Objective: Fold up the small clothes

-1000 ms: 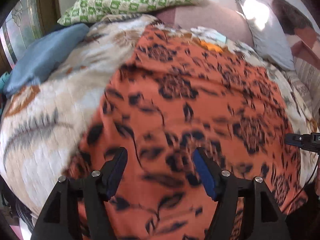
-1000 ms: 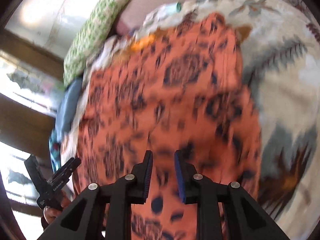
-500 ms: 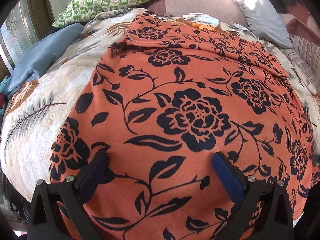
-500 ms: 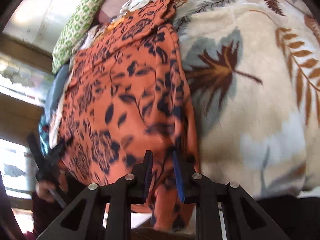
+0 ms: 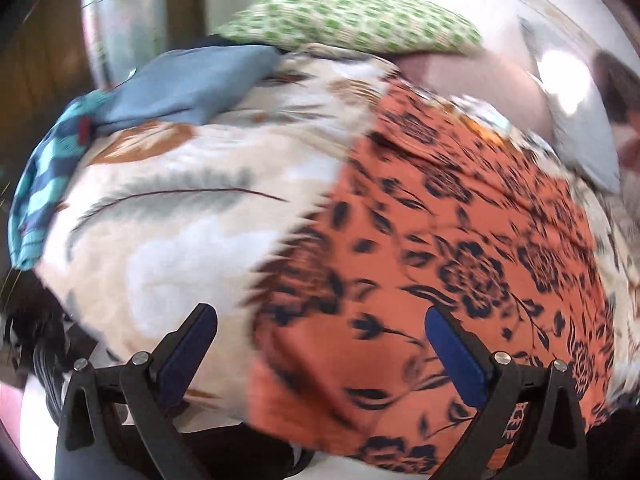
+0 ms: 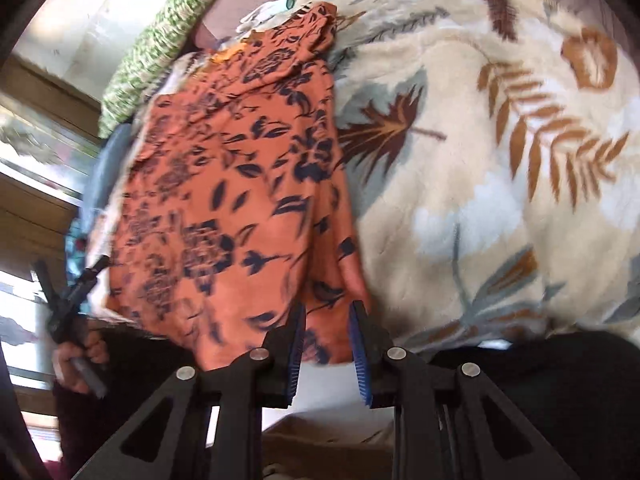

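Since the earlier left wrist frame, my left tongs have spread to their widest and swung toward the garment's left edge, so more bedspread shows beneath them. Nothing sits between the two pads; one hangs over the bedspread, the other over the orange floral garment. Motion blur smears the print, and the garment's near hem is cut off behind the tongs' frame. A green pillow and a blue cloth lie at the bed's far side. I can read no writing anywhere.

From the right wrist view, my right tongs stand narrowly parted at the garment's near right corner; the cloth runs between the pads, but I cannot tell whether they pinch it. The garment lies flat on the bed, its long axis running away from me toward the pillow. At far left, a hand carries the other tongs, blurred and partly cropped.
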Motion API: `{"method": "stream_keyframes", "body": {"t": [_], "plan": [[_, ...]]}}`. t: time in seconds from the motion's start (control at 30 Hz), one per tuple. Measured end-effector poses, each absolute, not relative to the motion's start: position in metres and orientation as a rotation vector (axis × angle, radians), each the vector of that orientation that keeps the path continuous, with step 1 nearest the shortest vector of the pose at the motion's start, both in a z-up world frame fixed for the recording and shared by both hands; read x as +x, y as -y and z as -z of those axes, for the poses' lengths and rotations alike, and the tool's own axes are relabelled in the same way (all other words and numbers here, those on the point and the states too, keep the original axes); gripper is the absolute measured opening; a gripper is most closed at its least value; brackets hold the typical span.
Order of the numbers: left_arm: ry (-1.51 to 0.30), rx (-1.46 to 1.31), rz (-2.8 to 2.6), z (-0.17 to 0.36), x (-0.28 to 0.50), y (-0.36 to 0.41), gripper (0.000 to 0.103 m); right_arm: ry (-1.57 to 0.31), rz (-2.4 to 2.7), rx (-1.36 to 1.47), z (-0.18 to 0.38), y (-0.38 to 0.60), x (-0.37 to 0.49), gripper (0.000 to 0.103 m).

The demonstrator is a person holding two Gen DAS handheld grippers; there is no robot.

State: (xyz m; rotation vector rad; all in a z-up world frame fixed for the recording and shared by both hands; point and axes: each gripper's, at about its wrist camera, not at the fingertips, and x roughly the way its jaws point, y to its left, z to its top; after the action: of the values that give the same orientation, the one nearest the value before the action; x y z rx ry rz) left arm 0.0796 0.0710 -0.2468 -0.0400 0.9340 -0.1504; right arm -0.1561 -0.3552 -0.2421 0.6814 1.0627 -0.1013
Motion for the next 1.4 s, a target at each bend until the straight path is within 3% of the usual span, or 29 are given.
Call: {"method": "stream_keyframes", "body": {"t": [0.17,0.5,0.6,0.63,0.67,0.7,0.77,0.83,0.93,1.03,1.2,1.27,1.3,1.33,1.4], "plan": [[-1.034,-0.125,0.111,0.245,0.09,-0.109,0.103,-1.029,0.099,0.715,0.243,0.344,-0.162,0.026],[-1.125,-0.095,0.047,0.262,0.083,-0.112,0.103,-1.027,0.127,0.776,0.256,0.354,-0.152,0.026],[-1.184,-0.041,0.056,0.273,0.085,-0.101,0.103,-1.028,0.143,0.784,0.257,0.357,-0.153,0.039],[-1.21,-0.031,0.075,0.278,0.085,-0.097,0.103,-1.023,0.148,0.792,0.258,0.359,-0.155,0.053],[-1.226,-0.03,0.089,0.282,0.084,-0.095,0.103,-1.011,0.156,0.804,0.258,0.361,-0.156,0.06],[-1.231,-0.029,0.098,0.284,0.082,-0.093,0.099,-0.997,0.161,0.815,0.259,0.362,-0.158,0.06],[-1.219,-0.022,0.103,0.283,0.08,-0.092,0.079,-0.991,0.151,0.819,0.26,0.363,-0.159,0.06],[-1.222,-0.048,0.103,0.283,0.08,-0.098,0.043,-0.989,0.145,0.808,0.258,0.362,-0.159,0.06],[-1.218,-0.097,0.104,0.277,0.08,-0.111,0.026,-0.991,0.133,0.804,0.259,0.361,-0.157,0.06],[-1.18,-0.068,0.073,0.265,0.079,-0.12,0.015,-0.984,0.128,0.809,0.26,0.361,-0.156,0.06],[-1.178,-0.049,0.04,0.252,0.079,-0.134,0.016,-0.968,0.107,0.831,0.261,0.362,-0.154,0.06],[-1.188,-0.05,0.055,0.251,0.076,-0.125,0.044,-0.957,0.098,0.825,0.259,0.359,-0.154,0.06],[-1.196,-0.042,0.066,0.251,0.077,-0.119,0.075,-0.952,0.094,0.823,0.259,0.358,-0.153,0.06],[-1.192,-0.028,0.076,0.253,0.076,-0.11,0.088,-0.948,0.092,0.823,0.258,0.358,-0.152,0.06],[-1.177,0.031,0.081,0.256,0.076,-0.094,0.088,-0.945,0.092,0.829,0.257,0.357,-0.152,0.06]]}}
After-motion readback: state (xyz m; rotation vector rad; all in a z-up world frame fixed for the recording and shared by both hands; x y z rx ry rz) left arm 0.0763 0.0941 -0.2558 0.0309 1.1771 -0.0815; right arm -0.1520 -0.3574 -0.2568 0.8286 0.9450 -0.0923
